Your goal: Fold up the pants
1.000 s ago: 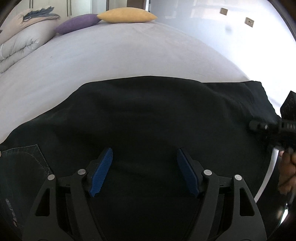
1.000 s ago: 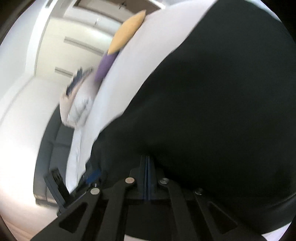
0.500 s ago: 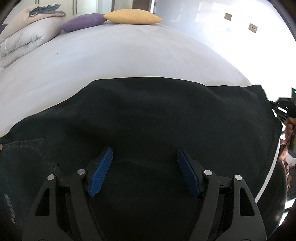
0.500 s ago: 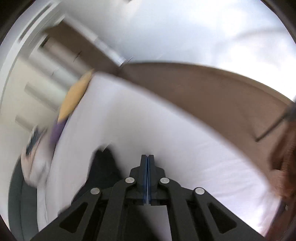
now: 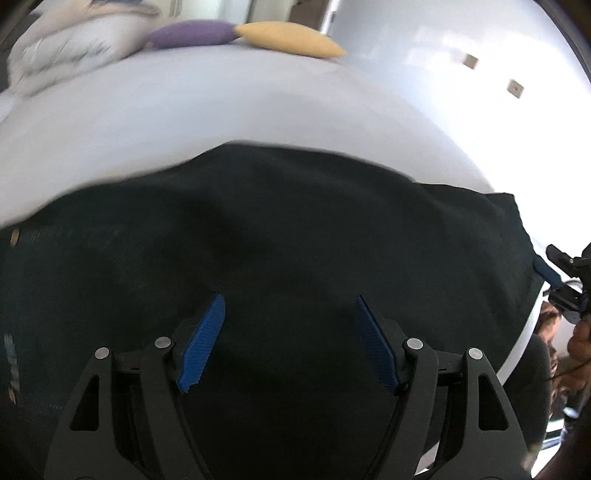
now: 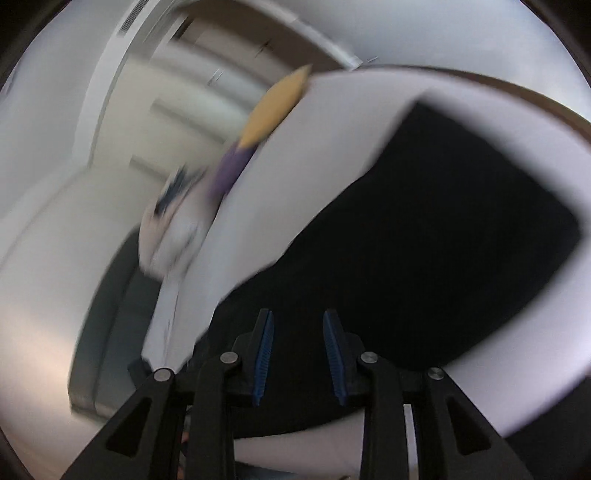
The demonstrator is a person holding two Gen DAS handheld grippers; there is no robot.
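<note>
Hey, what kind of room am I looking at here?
Most likely a bedroom. Black pants lie spread on a wide bed with a pale sheet, a purple pillow and a yellow pillow sit at its far end, and a bundled duvet rests beside them.

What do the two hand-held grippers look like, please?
Both look alike. The left hand-held gripper has a black angular frame with triangular cut-outs, silver round pivot pins and two blue ribbed pads. The right hand-held gripper shows the same black frame, silver pins and blue ribbed pads. No cables or markings show.

Bedroom, white bed [image 5: 229, 110], pillows [image 5: 288, 38]
</note>
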